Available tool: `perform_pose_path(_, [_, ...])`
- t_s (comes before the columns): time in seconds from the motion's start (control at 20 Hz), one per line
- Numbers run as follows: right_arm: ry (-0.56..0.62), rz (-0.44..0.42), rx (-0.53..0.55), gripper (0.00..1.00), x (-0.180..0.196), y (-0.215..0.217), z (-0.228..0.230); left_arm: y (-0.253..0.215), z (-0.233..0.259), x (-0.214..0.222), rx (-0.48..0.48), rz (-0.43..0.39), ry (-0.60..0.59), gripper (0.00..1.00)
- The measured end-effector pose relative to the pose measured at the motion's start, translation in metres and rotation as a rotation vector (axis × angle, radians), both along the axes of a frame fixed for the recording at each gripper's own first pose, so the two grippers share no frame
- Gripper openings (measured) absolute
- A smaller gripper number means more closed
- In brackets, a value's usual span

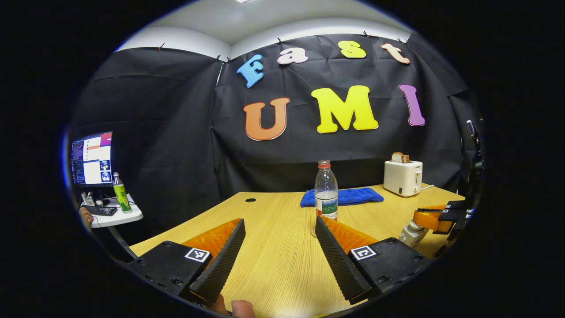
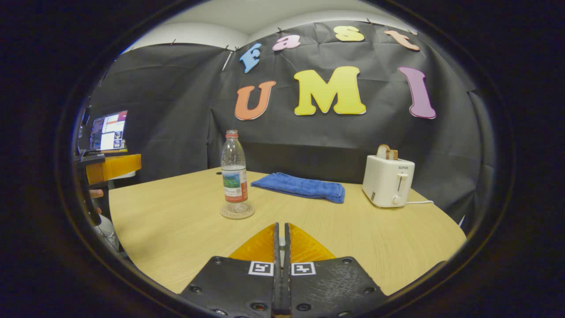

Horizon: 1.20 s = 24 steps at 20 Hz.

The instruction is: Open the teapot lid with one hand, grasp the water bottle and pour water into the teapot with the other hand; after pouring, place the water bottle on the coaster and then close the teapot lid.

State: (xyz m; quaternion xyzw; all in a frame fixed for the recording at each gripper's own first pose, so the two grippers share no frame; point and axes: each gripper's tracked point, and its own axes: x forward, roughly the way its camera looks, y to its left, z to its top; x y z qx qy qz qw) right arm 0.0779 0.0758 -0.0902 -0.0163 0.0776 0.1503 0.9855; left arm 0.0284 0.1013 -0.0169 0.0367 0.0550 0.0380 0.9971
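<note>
A clear water bottle [image 1: 326,190] [image 2: 234,174] with a red cap stands upright on a round coaster [image 2: 237,212] at mid-table. My left gripper [image 1: 279,221] is open wide and empty, a short way in front of the bottle. Its right finger hides most of the coaster. At the table's right edge in the left gripper view, my right gripper [image 1: 419,217] sits over a white teapot [image 1: 411,236]. In the right gripper view that gripper [image 2: 281,225] is shut, with a white sliver of the lid pinched between its fingers. The pot itself is hidden beneath them.
A blue towel [image 1: 342,196] [image 2: 300,187] lies behind the bottle. A white toaster [image 1: 402,177] [image 2: 388,181] holding bread stands at the back right. Off the table's left are a monitor [image 1: 92,159], a keyboard and a green bottle [image 1: 120,193].
</note>
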Motion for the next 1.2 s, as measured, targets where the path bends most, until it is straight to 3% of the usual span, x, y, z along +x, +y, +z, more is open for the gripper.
perform_pose_path(0.45, [0.007, -0.005, 0.018, 0.0, -0.001, -0.001, -0.01, -0.008, 0.006, -0.004, 0.003, -0.012, -0.01, 0.99])
perform_pose_path(0.6, [-0.008, -0.006, 0.008, 0.07, -0.003, 0.001, -0.004, -0.009, 0.006, -0.005, 0.001, -0.012, -0.009, 1.0])
perform_pose_path(0.7, [-0.04, -0.025, 0.03, 0.44, -0.005, -0.005, 0.01, -0.013, 0.008, -0.006, -0.001, -0.009, -0.012, 0.99])
perform_pose_path(0.85, [-0.107, -0.132, 0.06, 0.96, -0.008, -0.035, 0.036, -0.027, 0.014, -0.005, -0.013, -0.021, -0.031, 0.99])
perform_pose_path(1.2, [-0.146, -0.283, 0.018, 0.96, -0.054, -0.107, 0.072, -0.087, 0.031, 0.001, -0.105, -0.123, -0.086, 1.0])
